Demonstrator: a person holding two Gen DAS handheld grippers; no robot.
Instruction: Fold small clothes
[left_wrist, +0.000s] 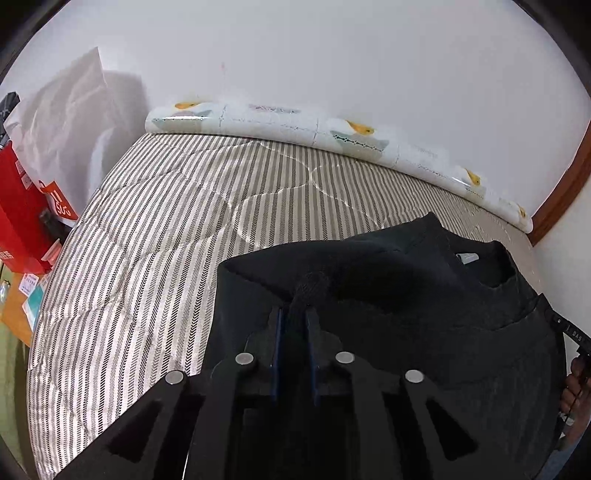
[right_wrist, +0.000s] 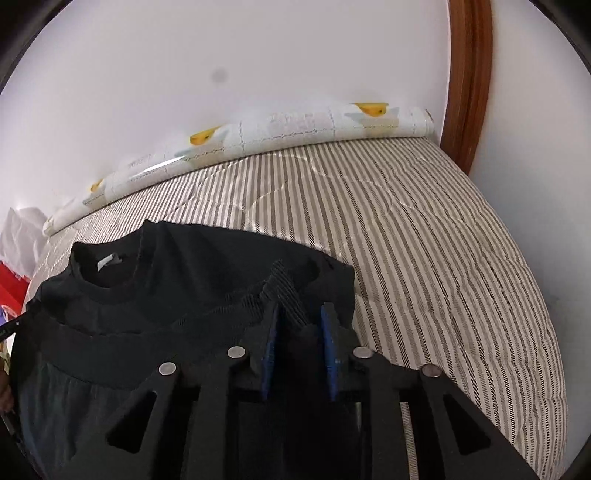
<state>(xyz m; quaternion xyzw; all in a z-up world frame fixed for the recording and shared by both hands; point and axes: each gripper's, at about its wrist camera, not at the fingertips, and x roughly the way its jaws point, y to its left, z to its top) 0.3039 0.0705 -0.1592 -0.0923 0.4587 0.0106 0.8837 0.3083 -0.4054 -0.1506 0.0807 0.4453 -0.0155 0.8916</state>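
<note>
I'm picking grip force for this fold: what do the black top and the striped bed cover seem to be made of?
Black top: soft matte knit, probably cotton blend; its ribbed hem bunches in the right claw.
Striped bed cover: quilted woven fabric with a slight sheen; stitched curves and herringbone stripes show.

The left hand-held gripper (left_wrist: 294, 319) is matte black, with angular linkage arms cut by triangular openings, four round silver pivot pins, and dark blue pads (left_wrist: 277, 347) lining its fingers. The right hand-held gripper (right_wrist: 301, 317) matches it, its blue pads (right_wrist: 328, 339) brighter and textured.
</note>
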